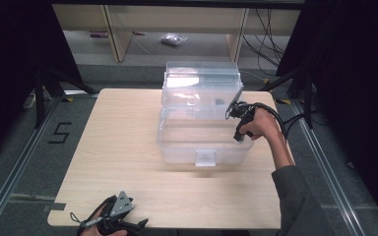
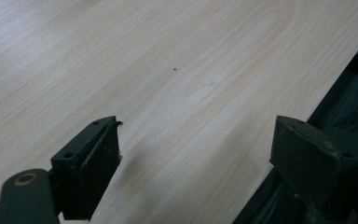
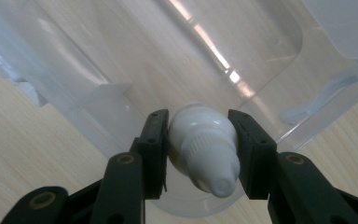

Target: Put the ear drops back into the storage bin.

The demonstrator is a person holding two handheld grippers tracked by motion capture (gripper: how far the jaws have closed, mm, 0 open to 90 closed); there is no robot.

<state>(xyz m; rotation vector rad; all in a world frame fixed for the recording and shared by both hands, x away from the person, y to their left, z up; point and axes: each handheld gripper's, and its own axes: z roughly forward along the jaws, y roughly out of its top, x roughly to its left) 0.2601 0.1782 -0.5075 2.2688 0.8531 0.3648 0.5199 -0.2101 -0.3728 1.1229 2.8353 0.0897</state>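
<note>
A clear bin (image 1: 202, 140) sits mid-table (image 1: 128, 147), right tongs (image 1: 232, 109) at its right rim, left tongs (image 1: 123, 223) at the near edge.

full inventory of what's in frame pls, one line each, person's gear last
Table: 1, light wood, centre of the high view.
Storage box: 1, clear plastic, on the table right of middle, open, with its lid standing up at the back.
Small bottle: 1, white with a ribbed cap, gripped over the open box.
Floor marking "5": 1, black, left of the table.
Plastic bag: 1, clear, on the floor behind the table.
Cables: several, black, on the floor at back right.
Left claw: 1, black, open, over the table's near edge.
Right claw: 1, black, shut on the bottle, at the box's right side.
Sleeve: 1, grey, right forearm.
</note>
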